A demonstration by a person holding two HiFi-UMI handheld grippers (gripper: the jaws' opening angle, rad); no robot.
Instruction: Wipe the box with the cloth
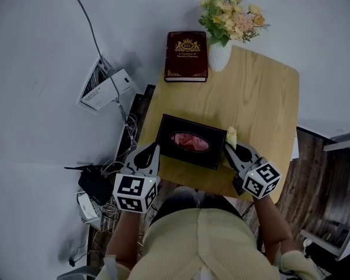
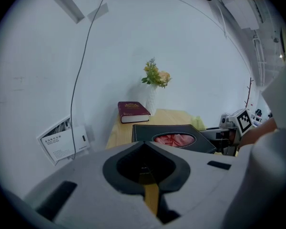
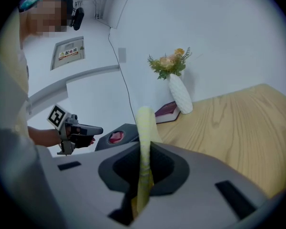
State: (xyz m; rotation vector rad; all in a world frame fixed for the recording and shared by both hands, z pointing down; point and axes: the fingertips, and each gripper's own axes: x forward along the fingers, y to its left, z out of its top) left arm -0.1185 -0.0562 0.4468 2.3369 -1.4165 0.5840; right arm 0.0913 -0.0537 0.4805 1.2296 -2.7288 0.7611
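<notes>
The black tissue box [image 1: 170, 136], probably light and rigid, sits at the table's [image 1: 262, 98] near edge. The right gripper [image 1: 230, 149] pinches the limp yellow cloth [image 1: 231, 136] just right of it. The left gripper's [image 1: 155, 151] jaws are pressed together, empty.

Black box [image 1: 191, 141] flat, oval opening showing pink; yellow cloth [image 1: 231, 137] upright, pinched in right claw [image 1: 233, 150].

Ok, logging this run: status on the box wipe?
Left gripper shut, empty, at left end of the box. Right gripper shut on the cloth, at its right end. Book and vase behind, clear.
</notes>
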